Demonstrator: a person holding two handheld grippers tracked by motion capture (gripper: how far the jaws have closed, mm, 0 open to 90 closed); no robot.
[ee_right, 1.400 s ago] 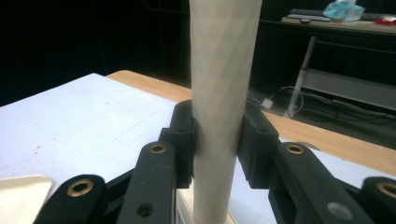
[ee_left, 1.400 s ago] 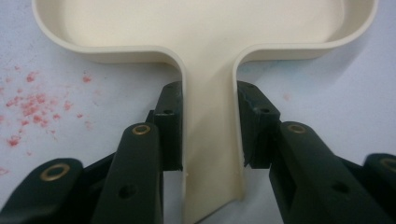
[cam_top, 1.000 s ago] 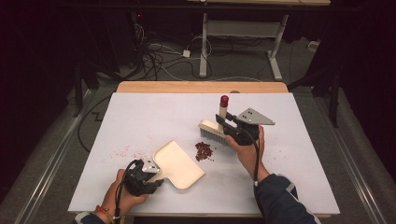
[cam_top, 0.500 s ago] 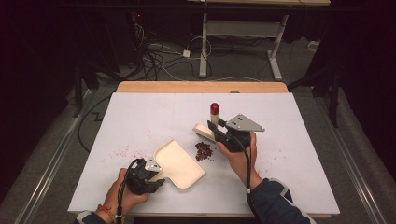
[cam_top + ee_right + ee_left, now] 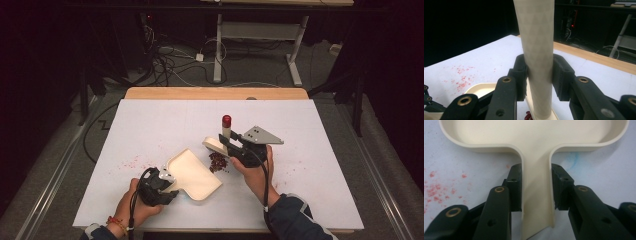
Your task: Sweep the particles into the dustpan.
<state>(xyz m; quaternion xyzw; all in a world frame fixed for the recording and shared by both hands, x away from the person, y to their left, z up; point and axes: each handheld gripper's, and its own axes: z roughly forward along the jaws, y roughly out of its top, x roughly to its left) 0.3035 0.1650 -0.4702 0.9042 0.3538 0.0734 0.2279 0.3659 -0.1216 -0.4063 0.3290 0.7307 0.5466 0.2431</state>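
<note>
A cream dustpan (image 5: 194,175) lies flat on the white table sheet (image 5: 165,125). My left gripper (image 5: 169,181) is shut on the dustpan's handle (image 5: 537,195), one pad on each side wall. My right gripper (image 5: 226,143) is shut on the upright handle of a cream brush (image 5: 537,50), which ends in a red tip (image 5: 226,120). The brush head (image 5: 212,144) rests on the sheet just behind a small pile of dark red crumbs (image 5: 217,161), which lies at the dustpan's right edge. The dustpan's rim (image 5: 480,88) shows beyond the brush.
Fine red specks are scattered on the sheet left of the dustpan (image 5: 132,162) and at the right (image 5: 306,162). A wooden table edge (image 5: 215,93) runs along the back. Cables and a desk frame (image 5: 220,45) stand on the dark floor beyond.
My right gripper has carried the brush a little to the left, up to the crumb pile by the dustpan. The left gripper and dustpan have stayed put.
</note>
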